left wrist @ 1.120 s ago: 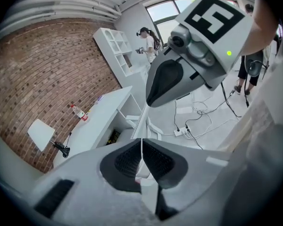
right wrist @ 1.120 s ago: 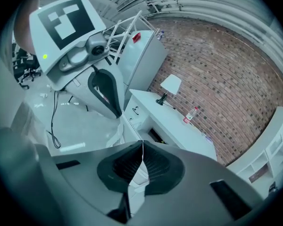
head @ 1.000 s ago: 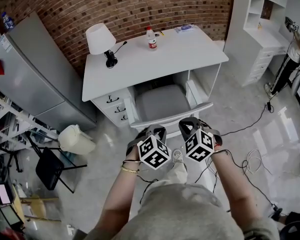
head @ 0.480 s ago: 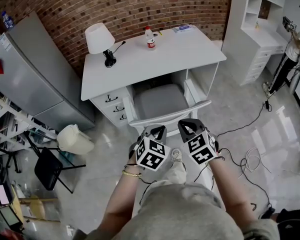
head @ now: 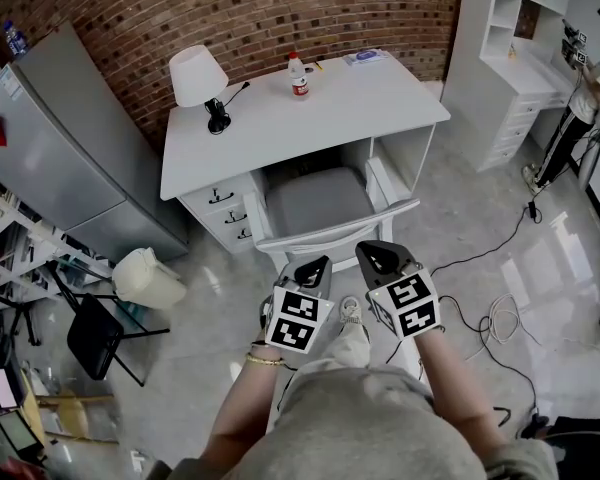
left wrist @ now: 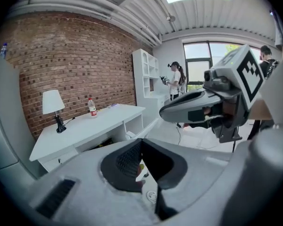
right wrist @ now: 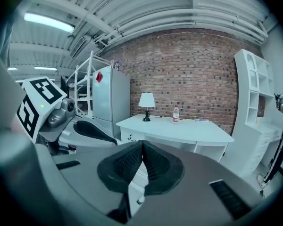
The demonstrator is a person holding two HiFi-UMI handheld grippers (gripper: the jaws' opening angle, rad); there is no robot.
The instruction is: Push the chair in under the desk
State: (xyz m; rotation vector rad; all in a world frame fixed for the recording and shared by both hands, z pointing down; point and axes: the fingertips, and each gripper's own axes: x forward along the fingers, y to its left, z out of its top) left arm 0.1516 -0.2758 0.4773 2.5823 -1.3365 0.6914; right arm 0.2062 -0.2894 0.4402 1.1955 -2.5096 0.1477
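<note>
The white desk (head: 310, 118) stands against the brick wall. The chair, with its grey seat (head: 310, 200), sits mostly in the kneehole, and its white back rail (head: 335, 230) faces me. My left gripper (head: 316, 265) and right gripper (head: 372, 252) hover side by side just behind that rail. Both are shut with nothing between the fingers. In the left gripper view the closed jaws (left wrist: 141, 142) point toward the desk (left wrist: 94, 124), with the right gripper (left wrist: 198, 109) alongside. In the right gripper view the jaws (right wrist: 142, 147) are pressed together in front of the desk (right wrist: 179, 128).
A lamp (head: 198, 76) and a bottle (head: 299, 76) stand on the desk. A grey fridge (head: 50, 138) is at the left and white shelving (head: 525, 38) at the right. A white bag (head: 145, 278), a black folding chair (head: 100, 333) and floor cables (head: 490, 318) lie nearby. A person (head: 590, 78) stands far right.
Both grippers have drawn back a little toward me, risen and rolled, so their marker cubes now face differently. The chair sits slightly further from the grippers.
</note>
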